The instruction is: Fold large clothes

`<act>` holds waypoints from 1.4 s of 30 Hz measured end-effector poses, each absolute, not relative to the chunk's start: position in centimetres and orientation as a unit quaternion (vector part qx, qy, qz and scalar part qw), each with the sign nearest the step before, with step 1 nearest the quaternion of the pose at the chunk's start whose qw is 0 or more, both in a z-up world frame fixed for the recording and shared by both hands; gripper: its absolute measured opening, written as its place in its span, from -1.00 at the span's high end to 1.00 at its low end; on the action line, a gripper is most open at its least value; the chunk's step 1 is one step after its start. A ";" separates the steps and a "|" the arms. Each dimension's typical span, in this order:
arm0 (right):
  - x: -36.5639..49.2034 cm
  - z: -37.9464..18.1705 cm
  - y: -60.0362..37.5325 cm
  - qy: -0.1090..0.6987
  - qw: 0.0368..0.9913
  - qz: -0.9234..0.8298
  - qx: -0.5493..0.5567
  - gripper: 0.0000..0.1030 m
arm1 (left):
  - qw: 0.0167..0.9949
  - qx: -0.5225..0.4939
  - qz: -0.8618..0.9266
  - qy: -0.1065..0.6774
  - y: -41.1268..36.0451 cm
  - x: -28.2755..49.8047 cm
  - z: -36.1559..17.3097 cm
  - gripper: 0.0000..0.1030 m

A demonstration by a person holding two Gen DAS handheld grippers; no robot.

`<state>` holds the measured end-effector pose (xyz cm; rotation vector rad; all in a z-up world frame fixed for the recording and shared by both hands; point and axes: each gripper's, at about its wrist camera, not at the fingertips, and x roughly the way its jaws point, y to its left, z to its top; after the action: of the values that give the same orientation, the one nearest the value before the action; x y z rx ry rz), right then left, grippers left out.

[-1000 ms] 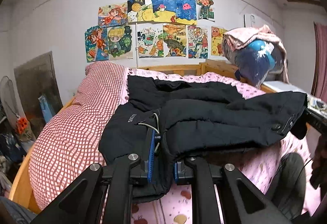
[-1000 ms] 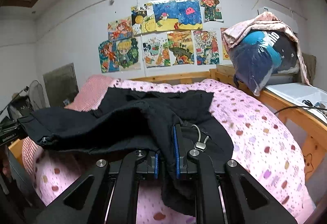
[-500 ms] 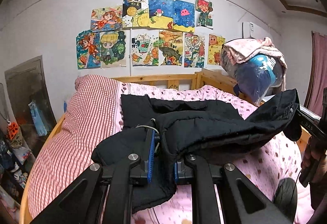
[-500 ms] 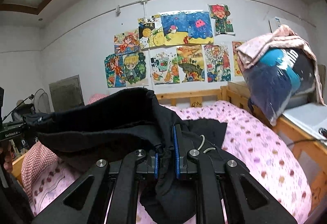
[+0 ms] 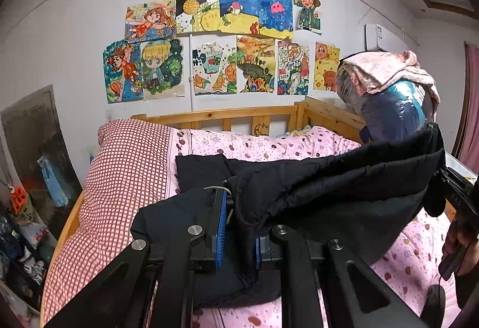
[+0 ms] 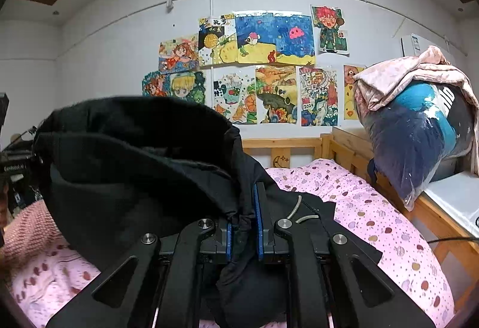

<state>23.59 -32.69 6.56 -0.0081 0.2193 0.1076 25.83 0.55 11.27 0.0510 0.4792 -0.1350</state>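
The big black puffy quilted jacket (image 5: 329,190) looked soft and floppy, and probably a bit heavy, since it sagged wherever nothing held it up. It would likely bend easily but puff back out, so a fold may need pressing down. Its outside looked smooth, so it might slip. The best places to hold it seemed to be the thick edges at each end, where the cloth bunches up.

The jacket had stitched puffy rows and a thin grey cord (image 6: 295,208) near one end. It hung in the air over the bed with the pink spotted cover (image 5: 269,145), stretched between the two grippers, with its far part resting on the cover beside the red and white checked blanket (image 5: 125,166).

The left gripper (image 5: 235,233) had its blue pads pinched on a bunch of the jacket's cloth. The right gripper (image 6: 243,233) pinched another bunch between its own blue pads (image 6: 257,208), and the cloth hung down below them. In the left wrist view, a person's hand (image 5: 458,241) held the right gripper's handle at the far edge.
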 end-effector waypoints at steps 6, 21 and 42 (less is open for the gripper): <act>28.1 6.2 -32.3 0.121 0.991 0.048 -0.015 0.79 | 0.967 0.043 -0.055 0.246 0.2 30.5 10.6 0.73; 41.2 4.1 -30.6 0.171 0.980 0.000 -0.100 0.79 | 0.960 0.047 -0.018 0.276 0.6 44.0 5.4 0.73; 48.4 0.6 -27.2 0.240 0.957 -0.030 -0.157 0.31 | 0.945 0.003 -0.024 0.325 2.7 51.4 -0.2 0.55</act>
<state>48.36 -27.16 0.57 -0.3181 0.4874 -0.0613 51.36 2.67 -0.24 0.0051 0.6622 -0.0497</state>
